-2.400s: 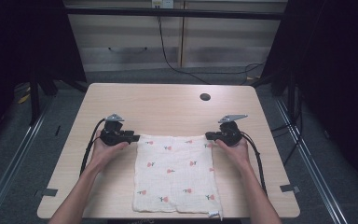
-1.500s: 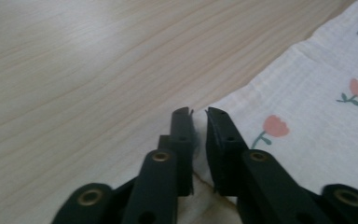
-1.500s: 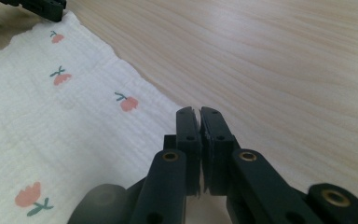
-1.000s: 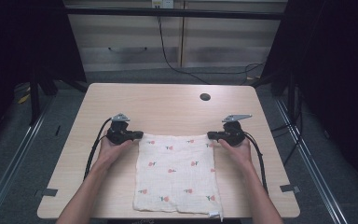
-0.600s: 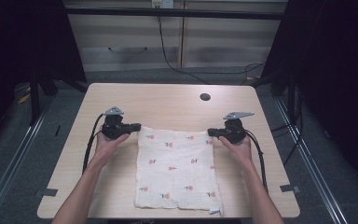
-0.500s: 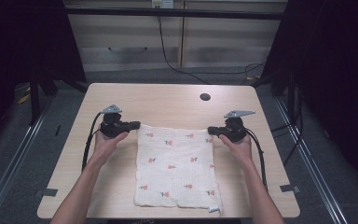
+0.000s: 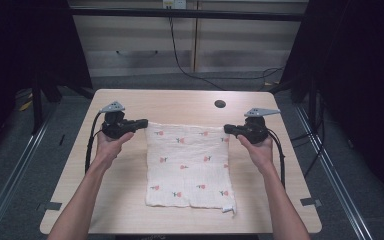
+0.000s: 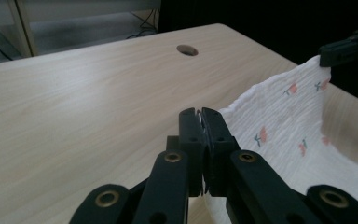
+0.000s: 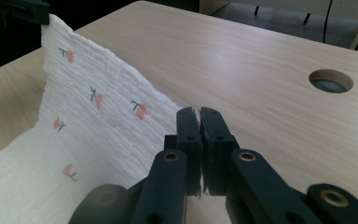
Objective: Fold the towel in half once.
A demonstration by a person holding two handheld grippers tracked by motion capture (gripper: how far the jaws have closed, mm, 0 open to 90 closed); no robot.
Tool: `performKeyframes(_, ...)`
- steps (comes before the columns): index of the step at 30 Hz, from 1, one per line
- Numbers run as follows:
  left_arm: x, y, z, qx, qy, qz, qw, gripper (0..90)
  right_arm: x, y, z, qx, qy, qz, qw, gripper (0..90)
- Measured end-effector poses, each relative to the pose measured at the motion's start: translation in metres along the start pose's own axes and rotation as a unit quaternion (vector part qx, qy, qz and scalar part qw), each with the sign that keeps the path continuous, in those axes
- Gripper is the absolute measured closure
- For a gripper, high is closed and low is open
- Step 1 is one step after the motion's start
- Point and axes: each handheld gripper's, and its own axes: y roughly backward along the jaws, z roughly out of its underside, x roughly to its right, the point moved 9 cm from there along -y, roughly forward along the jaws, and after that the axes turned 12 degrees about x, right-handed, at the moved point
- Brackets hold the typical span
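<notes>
Cloth (image 7: pixel 189 165) with small red flowers lies in the middle of the bench (image 7: pixel 130 200) in the high view, its far edge stretched between the two grippers and its near edge flat close to the person's side. The left gripper (image 7: pixel 142 123) is clamped on the far left corner, the right gripper (image 7: pixel 227 129) on the far right corner. Both forearms come in from below, each hand wrapped under its gripper with the jaws pointing inward toward each other. A round hole (image 7: pixel 220 104) sits in the bench beyond the cloth, with nothing between.

From the left gripper view, the left gripper (image 8: pixel 201 113) has its jaws pressed together on a sliver of white cloth (image 8: pixel 289 116), which rises off the bench toward the other gripper (image 8: pixel 324 55) at the far corner. The hole (image 8: pixel 187 50) lies farther off.

From the right gripper view, the right gripper (image 9: pixel 199 112) is likewise pinched tight on the cloth (image 9: pixel 88 126) edge, which runs taut and lifted to the other gripper (image 9: pixel 44 14) at top left. The hole (image 9: pixel 331 80) lies to the right.
</notes>
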Motion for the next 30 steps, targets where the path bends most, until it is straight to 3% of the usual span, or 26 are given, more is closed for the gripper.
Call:
performKeyframes(10, -0.001, 0.008, -0.038, 0.028, -0.012, -0.011, 0.9995, 88.0, 0.003, 0.006, -0.029, 0.018, 0.008, 0.006, 0.9998, 87.9)
performKeyframes(15, 0.006, 0.007, -0.053, 0.039, -0.019, -0.003, 0.9991, 88.1, 0.004, 0.009, -0.046, 0.029, 0.011, 0.011, 0.9995, 87.9)
performKeyframes(18, 0.015, 0.009, -0.062, 0.048, -0.035, 0.004, 0.9982, 88.1, 0.003, 0.009, -0.054, 0.026, 0.021, 0.012, 0.9994, 87.9)
performKeyframes(20, 0.016, 0.009, -0.061, 0.047, -0.04, 0.001, 0.9981, 88.1, 0.001, 0.009, -0.053, 0.027, 0.023, 0.01, 0.9993, 87.9)
performKeyframes(24, 0.003, 0.008, -0.042, 0.032, -0.029, -0.017, 0.9989, 88.1, 0.003, 0.005, -0.038, 0.014, 0.015, 0.007, 0.9998, 87.9)
performKeyframes(30, -0.001, 0.009, -0.014, 0.02, -0.013, -0.007, 0.9997, 88.1, 0.001, 0.002, -0.019, 0.001, 0.013, -0.002, 0.9999, 87.9)
